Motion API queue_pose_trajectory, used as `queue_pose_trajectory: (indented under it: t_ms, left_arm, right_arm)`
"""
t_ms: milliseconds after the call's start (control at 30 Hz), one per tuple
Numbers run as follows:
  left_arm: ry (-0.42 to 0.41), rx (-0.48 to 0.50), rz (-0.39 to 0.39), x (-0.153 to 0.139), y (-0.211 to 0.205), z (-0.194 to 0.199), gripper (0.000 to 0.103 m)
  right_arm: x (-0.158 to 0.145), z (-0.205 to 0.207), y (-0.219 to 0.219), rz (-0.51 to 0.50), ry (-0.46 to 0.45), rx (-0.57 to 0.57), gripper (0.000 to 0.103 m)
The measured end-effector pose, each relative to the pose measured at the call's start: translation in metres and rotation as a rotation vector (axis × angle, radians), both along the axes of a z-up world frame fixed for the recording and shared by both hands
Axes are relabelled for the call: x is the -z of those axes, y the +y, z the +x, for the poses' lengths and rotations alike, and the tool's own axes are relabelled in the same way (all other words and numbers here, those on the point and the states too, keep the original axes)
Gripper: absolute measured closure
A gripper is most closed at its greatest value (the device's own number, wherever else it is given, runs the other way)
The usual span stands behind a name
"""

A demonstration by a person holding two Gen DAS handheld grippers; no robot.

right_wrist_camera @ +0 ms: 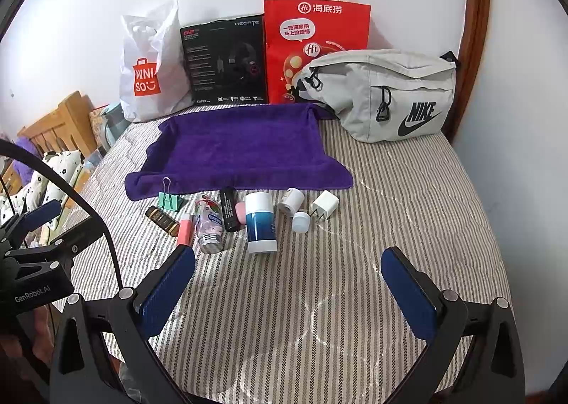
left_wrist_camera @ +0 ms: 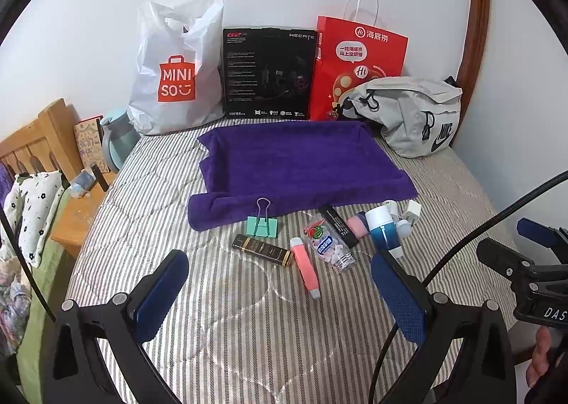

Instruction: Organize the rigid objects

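Small rigid items lie in a row on the striped bed in front of a purple towel (left_wrist_camera: 294, 162) (right_wrist_camera: 241, 148): a green binder clip (left_wrist_camera: 262, 225) (right_wrist_camera: 169, 200), a dark gold-lettered tube (left_wrist_camera: 262, 249) (right_wrist_camera: 162, 220), a pink stick (left_wrist_camera: 305, 267) (right_wrist_camera: 184, 228), a clear candy bottle (left_wrist_camera: 328, 242) (right_wrist_camera: 208, 223), a black tube (left_wrist_camera: 339, 225) (right_wrist_camera: 229, 209), a blue-and-white bottle (left_wrist_camera: 383, 228) (right_wrist_camera: 261, 223), a white charger plug (right_wrist_camera: 326, 204) and white caps (right_wrist_camera: 301, 221). My left gripper (left_wrist_camera: 280, 294) and right gripper (right_wrist_camera: 287, 294) both hover open and empty before the row.
Against the wall stand a white Miniso bag (left_wrist_camera: 177, 74), a black headset box (left_wrist_camera: 268, 72), a red paper bag (left_wrist_camera: 358, 63) and a grey Nike waist bag (right_wrist_camera: 387, 95). A wooden nightstand (left_wrist_camera: 74, 216) with a teal kettle (left_wrist_camera: 119, 143) sits left of the bed.
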State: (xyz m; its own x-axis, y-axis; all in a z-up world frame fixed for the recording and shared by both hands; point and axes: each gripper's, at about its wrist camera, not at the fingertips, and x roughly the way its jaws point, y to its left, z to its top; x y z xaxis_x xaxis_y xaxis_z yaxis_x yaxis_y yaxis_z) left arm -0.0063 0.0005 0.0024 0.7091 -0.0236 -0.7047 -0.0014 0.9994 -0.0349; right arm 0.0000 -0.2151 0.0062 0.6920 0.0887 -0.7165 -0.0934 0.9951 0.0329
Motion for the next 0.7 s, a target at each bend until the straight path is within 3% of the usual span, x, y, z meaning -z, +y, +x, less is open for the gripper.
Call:
queue_pose_trajectory:
  t_ms: [700]
  left_arm:
    - [0.008,0.006,0.0,0.0003,-0.0035,-0.0007,0.0]
  right_arm:
    - [0.0,-0.0028,0.0019,-0.004,0.0,0.0,0.0]
